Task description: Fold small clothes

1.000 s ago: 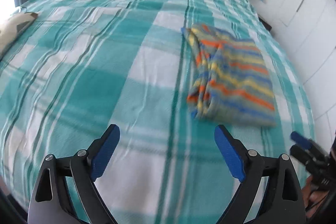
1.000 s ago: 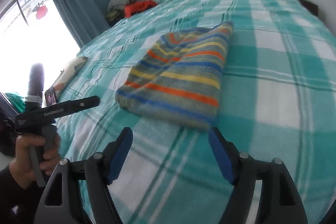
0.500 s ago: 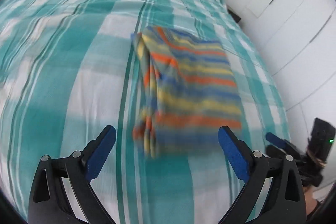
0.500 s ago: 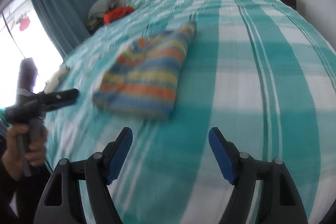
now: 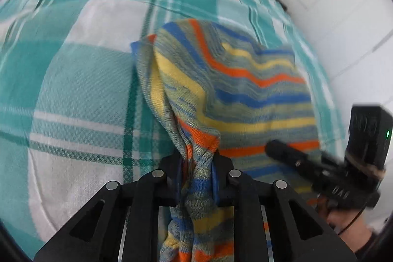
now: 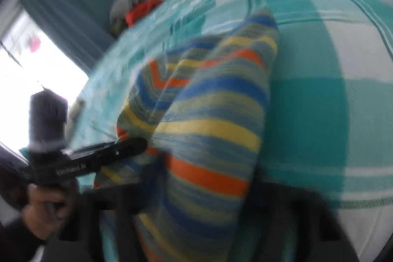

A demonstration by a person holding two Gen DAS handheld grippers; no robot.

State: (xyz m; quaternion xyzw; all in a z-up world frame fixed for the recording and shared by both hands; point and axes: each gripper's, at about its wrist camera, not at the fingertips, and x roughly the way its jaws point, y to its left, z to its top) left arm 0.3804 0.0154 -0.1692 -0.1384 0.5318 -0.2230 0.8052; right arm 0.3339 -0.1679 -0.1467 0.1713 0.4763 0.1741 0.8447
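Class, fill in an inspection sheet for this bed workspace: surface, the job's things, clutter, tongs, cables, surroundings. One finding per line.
Surface: teal and white checked blanket covering the bed.
Job's things: striped garment, near edge lifted off the blanket.
Clutter: red cloth and a grey bundle at the far corner.
Tongs: left tongs shut on the garment; right tongs blurred, garment between them, grip unclear.
Cables: thin black cable below the right tool.
Surroundings: white cupboards, blue curtain, bright window.
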